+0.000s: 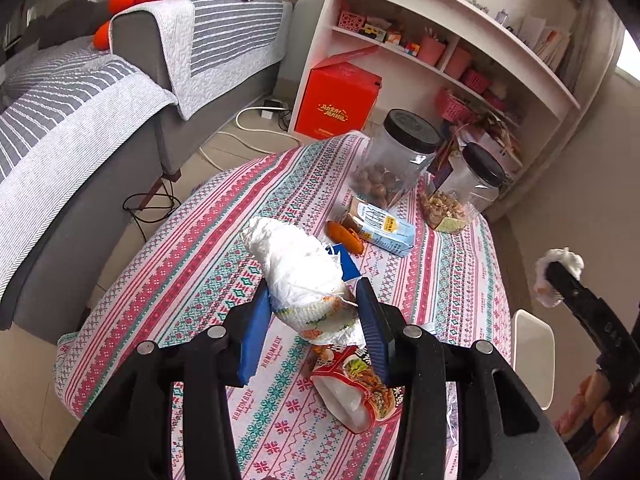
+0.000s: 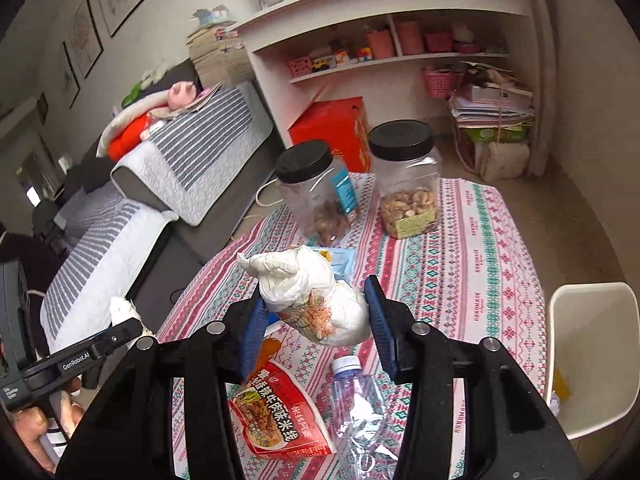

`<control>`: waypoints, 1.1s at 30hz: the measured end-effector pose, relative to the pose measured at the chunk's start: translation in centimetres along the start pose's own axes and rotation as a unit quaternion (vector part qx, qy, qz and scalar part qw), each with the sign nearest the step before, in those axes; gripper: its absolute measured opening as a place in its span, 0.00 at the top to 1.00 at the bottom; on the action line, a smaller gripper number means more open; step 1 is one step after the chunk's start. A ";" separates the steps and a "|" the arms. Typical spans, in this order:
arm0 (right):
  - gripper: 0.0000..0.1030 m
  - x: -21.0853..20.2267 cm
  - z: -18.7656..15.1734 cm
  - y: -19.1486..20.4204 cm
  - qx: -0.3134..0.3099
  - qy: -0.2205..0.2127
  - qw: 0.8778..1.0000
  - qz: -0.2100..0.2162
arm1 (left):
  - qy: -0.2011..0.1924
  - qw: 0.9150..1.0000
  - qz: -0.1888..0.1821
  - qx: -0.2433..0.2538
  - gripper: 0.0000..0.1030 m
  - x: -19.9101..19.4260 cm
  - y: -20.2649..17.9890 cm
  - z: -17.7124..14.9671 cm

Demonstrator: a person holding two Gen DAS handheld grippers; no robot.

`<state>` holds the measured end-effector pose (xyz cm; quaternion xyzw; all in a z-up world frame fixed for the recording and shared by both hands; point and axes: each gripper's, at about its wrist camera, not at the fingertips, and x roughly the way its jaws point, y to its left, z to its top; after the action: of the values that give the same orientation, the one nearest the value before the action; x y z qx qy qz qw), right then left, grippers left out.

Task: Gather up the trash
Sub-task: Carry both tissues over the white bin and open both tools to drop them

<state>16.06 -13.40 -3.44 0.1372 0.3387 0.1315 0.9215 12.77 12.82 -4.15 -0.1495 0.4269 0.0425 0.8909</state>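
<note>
- Both grippers carry trash: the left gripper [image 1: 316, 308] has its blue pads clamped on a white crumpled wad [image 1: 296, 268], held above the table.
- Right gripper [image 2: 316, 312] grips a second white wad [image 2: 316, 300] with orange staining between its pads, also off the tablecloth [image 2: 480, 248].
- Below the held wads lies a red noodle wrapper [image 2: 280, 416], flat on the cloth; just beside it a crushed clear plastic bottle [image 2: 360, 404] with a pale cap.
- Farther along the table lie a light blue drink carton [image 1: 384, 228] on its side and an orange scrap [image 1: 346, 236] touching it.
- Two clear jars with black lids stand at the far end: one with round nuts [image 1: 396, 156], the other with cashews [image 2: 408, 180].
- White bin [image 2: 592, 360] stands beside the table's right edge, some yellow and white litter inside.
- Grey sofa [image 1: 80, 160] with striped covers sits well apart on the left.
</note>
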 end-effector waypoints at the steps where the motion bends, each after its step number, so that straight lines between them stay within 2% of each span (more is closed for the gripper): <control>1: 0.57 -0.4 -0.1 -0.5 0.006 -0.007 1.000 -0.005 | -0.001 1.000 -0.001 0.003 0.58 0.0 -0.3 -0.1; 8: 0.57 -3.1 -0.3 -5.0 0.038 -0.050 0.996 -0.058 | -0.004 1.000 -0.005 0.027 0.58 0.9 -2.7 -0.9; 14: 0.57 -4.5 -0.3 -10.1 0.084 -0.056 0.990 -0.102 | 0.010 0.999 -0.010 0.041 0.58 2.5 -5.2 -1.8; 20: 0.56 -7.4 -0.3 -15.1 0.119 -0.071 0.978 -0.153 | 0.011 0.997 -0.021 0.070 0.58 3.0 -8.4 -2.9; 26: 0.56 -9.4 -1.3 -19.9 0.169 -0.062 0.963 -0.200 | 0.020 0.994 -0.051 0.097 0.58 3.1 -12.1 -4.5; 29: 0.47 -10.7 -1.7 -22.0 0.195 -0.063 0.954 -0.219 | 0.022 0.990 -0.067 0.120 0.58 3.4 -15.1 -5.5; 30: 0.34 -11.4 -1.8 -22.6 0.205 -0.070 0.950 -0.226 | 0.026 0.988 -0.075 0.129 0.58 3.6 -16.4 -6.0; 31: 0.26 -12.3 -1.9 -23.3 0.216 -0.082 0.945 -0.232 | 0.032 0.987 -0.083 0.135 0.58 3.9 -17.5 -6.4; 33: 0.16 -14.0 -1.9 -24.2 0.230 -0.098 0.938 -0.239 | 0.049 0.983 -0.101 0.145 0.58 4.5 -20.0 -7.3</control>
<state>8.10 -40.24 -4.85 0.2723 0.2908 -0.1884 0.8976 14.20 -8.63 -7.32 -0.0628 0.4542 -0.1176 0.8809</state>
